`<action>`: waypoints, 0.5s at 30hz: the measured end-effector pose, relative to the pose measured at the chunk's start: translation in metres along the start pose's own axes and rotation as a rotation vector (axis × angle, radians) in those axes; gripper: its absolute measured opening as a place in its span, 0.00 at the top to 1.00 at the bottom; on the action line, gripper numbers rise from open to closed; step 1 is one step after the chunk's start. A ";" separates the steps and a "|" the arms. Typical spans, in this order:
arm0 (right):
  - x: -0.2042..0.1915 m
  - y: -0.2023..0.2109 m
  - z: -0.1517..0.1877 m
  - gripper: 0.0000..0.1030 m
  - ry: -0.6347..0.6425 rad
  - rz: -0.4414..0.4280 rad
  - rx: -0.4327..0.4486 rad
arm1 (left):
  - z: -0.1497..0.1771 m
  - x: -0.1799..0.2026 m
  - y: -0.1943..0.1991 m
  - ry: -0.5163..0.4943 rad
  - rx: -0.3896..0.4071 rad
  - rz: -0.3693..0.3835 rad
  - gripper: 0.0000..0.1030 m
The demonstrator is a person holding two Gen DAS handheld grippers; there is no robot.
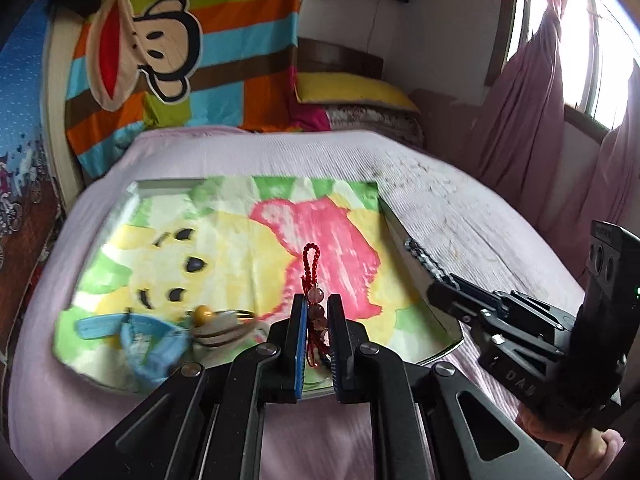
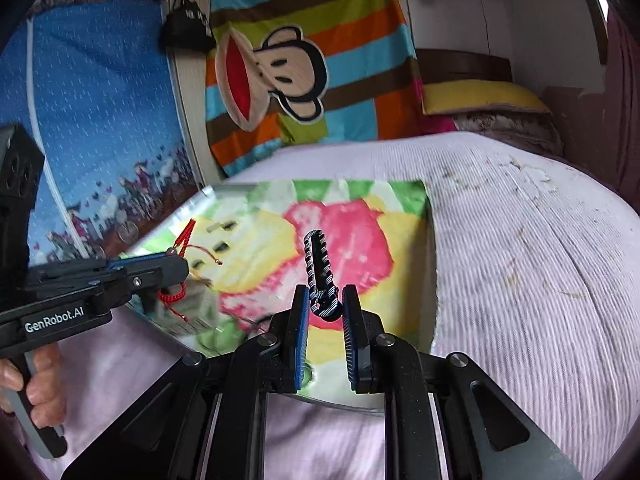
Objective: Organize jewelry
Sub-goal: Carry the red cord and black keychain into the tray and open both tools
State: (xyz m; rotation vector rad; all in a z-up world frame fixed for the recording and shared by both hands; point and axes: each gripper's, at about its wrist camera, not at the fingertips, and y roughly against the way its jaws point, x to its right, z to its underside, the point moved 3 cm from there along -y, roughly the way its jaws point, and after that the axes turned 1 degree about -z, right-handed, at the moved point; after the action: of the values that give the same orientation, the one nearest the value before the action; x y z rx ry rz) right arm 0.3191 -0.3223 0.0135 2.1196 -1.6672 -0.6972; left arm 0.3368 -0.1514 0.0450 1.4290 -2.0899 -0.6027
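- The left tongs [image 1: 316,312] are clenched on a red cord bracelet with pinkish beads [image 1: 314,280]; its braided red loop sticks up past the tips, low in the middle of the left wrist view.
- In the right wrist view the same left tongs [image 2: 176,258] come in from the left edge, red cord ends dangling beneath them, and a person's fingers [image 2: 44,384] wrap the grip at lower left.
- The right tongs [image 2: 326,308] grasp a dark ridged bracelet [image 2: 318,268] by its lower end, so the loop stands upright above the tips at the centre of the frame.
- From the left wrist view the right tongs [image 1: 416,254] reach in from the right, the dark bracelet jutting out towards upper left.
- Both bracelets hang above a tray [image 1: 404,236] lined with a cartoon bear cloth [image 1: 224,240] in yellow, pink and green.
- At the cloth's lower left lies a blurred heap: a light blue strap [image 1: 132,332] and a banded piece with a yellow bead [image 1: 212,320].
- The tray rests on a bed with a pale pink ribbed cover [image 2: 520,260].
- Behind, a striped monkey blanket [image 2: 304,60] hangs in the upper middle, with a yellow pillow [image 2: 480,96] to the right.
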 end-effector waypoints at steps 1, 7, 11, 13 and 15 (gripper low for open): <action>0.002 -0.006 0.003 0.86 0.002 0.005 -0.021 | 0.001 0.004 -0.008 -0.005 -0.019 -0.002 0.90; 0.014 -0.031 0.019 0.86 -0.019 0.008 -0.115 | 0.010 0.016 -0.037 -0.019 -0.096 -0.017 0.90; 0.014 -0.043 0.027 0.86 -0.027 -0.006 -0.160 | 0.018 0.018 -0.046 -0.001 -0.133 -0.033 0.90; 0.012 -0.045 0.029 0.86 -0.018 -0.005 -0.172 | 0.022 0.017 -0.051 0.010 -0.163 -0.044 0.90; 0.009 -0.046 0.030 0.86 -0.007 0.000 -0.175 | 0.026 0.016 -0.054 0.021 -0.178 -0.051 0.90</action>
State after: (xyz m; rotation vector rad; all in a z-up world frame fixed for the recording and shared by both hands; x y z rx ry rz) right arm 0.3401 -0.3195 -0.0381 1.9971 -1.5485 -0.8203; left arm 0.3534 -0.1832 -0.0059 1.3840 -1.9362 -0.7702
